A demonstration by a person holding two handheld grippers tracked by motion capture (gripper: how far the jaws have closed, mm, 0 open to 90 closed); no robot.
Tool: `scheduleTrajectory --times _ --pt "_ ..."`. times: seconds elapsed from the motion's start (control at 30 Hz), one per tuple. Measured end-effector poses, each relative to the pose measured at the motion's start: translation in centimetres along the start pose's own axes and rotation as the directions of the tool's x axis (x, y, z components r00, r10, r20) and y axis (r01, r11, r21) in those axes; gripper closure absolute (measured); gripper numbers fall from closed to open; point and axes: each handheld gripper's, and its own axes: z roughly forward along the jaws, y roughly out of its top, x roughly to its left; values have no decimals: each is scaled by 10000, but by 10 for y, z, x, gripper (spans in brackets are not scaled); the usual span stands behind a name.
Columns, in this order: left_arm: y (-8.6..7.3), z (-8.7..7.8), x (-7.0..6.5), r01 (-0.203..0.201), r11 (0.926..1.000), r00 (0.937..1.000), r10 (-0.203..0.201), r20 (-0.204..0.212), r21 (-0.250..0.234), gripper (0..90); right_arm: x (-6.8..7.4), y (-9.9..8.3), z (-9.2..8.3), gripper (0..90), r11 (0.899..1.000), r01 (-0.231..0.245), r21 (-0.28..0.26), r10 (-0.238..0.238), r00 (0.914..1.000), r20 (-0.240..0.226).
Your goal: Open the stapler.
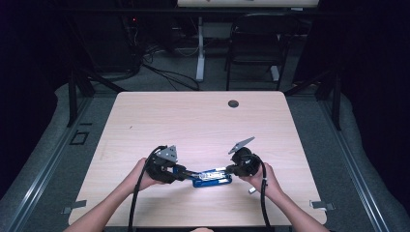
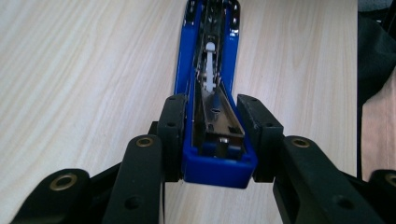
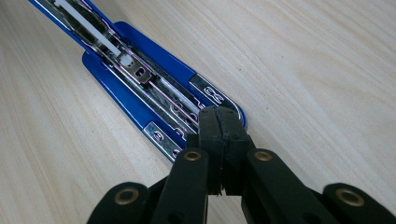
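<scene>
A blue stapler [image 1: 211,177] lies flat on the wooden table [image 1: 193,121] near its front edge, opened so its shiny metal staple channel faces up. My left gripper [image 1: 189,174] comes in from the left. In the left gripper view its jaws [image 2: 215,126] clamp the two sides of the stapler's blue rear end [image 2: 219,170]. My right gripper [image 1: 226,170] comes in from the right. Its jaws [image 3: 219,126] are pressed together at the front tip of the stapler [image 3: 161,58], above the metal channel. Whether something thin is pinched there I cannot tell.
A round cable hole [image 1: 233,103] sits near the table's far edge. A small pale object [image 1: 252,190] lies by the right hand. Beyond the table stand a black chair [image 1: 256,43] and a white desk leg [image 1: 199,53], with cables on the floor.
</scene>
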Motion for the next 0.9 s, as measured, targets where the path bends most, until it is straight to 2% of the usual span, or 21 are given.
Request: scheduleTrajectory --times 0.17,0.2,0.23,0.33,0.37,0.47,0.57,0.67,0.7,0.87,0.9 --pt "-6 3 4 159 9998 9996 -162 229 131 643 -1 0 0 900 10000 9 0 -9 10000 -23" --pt "-6 3 4 148 9996 9999 -149 59 250 642 -1 0 0 900 10000 8 -2 -8 10000 -22" --pt "-7 4 5 172 9997 9996 -176 227 189 641 0 0 0 900 10000 11 2 -11 10000 -15" --pt "-10 6 7 192 9991 9995 -202 254 390 639 -1 0 0 900 10000 3 35 -3 10000 -38" --pt "-12 8 7 238 9992 9991 -249 354 319 639 0 0 0 900 10000 -40 -8 39 10000 -38" --pt "-14 12 7 112 9971 9996 -132 264 746 641 -1 0 0 900 10000 -50 -2 50 10000 -45" --pt "-17 15 11 323 9972 9979 -359 536 670 640 -1 0 0 900 10000 -62 -14 62 10000 -48" --pt "-18 15 12 320 9969 9976 -363 588 724 640 -1 0 0 900 10000 -59 -12 58 10000 -70" --pt "-18 15 11 338 9960 9984 -374 418 827 640 -1 0 0 900 10000 -40 11 40 10000 -50" --pt "-19 16 13 354 9957 9978 -399 521 853 639 -1 -1 0 900 10000 -75 -39 74 9999 -91" --pt "-19 16 13 350 9957 9979 -395 506 856 640 -2 -1 0 899 10000 51 -85 -52 9999 -97"
